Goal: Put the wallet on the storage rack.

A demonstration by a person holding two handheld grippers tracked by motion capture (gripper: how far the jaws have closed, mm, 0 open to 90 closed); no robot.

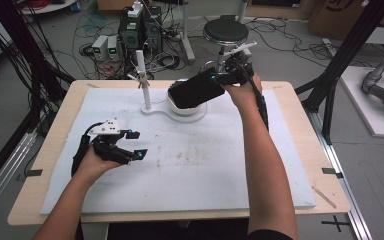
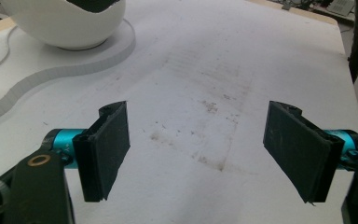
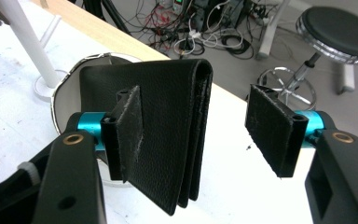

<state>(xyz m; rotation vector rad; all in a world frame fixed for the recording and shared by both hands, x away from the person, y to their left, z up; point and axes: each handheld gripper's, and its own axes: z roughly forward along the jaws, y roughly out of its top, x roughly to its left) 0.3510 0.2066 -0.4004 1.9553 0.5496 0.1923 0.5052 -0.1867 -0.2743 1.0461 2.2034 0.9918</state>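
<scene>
Cables and a stool fill the floor behind the counter, which has a white mat on it. One black wallet leans in one white bowl at the upper middle of the high view. The right gripper is around it — its fingers are apart, so the wallet looks let go. The left gripper waits at the lower left, fingers apart, holding nothing. One white post stands beside the bowl. My guess — dropping off is nearly done; only pulling away is left.
</scene>
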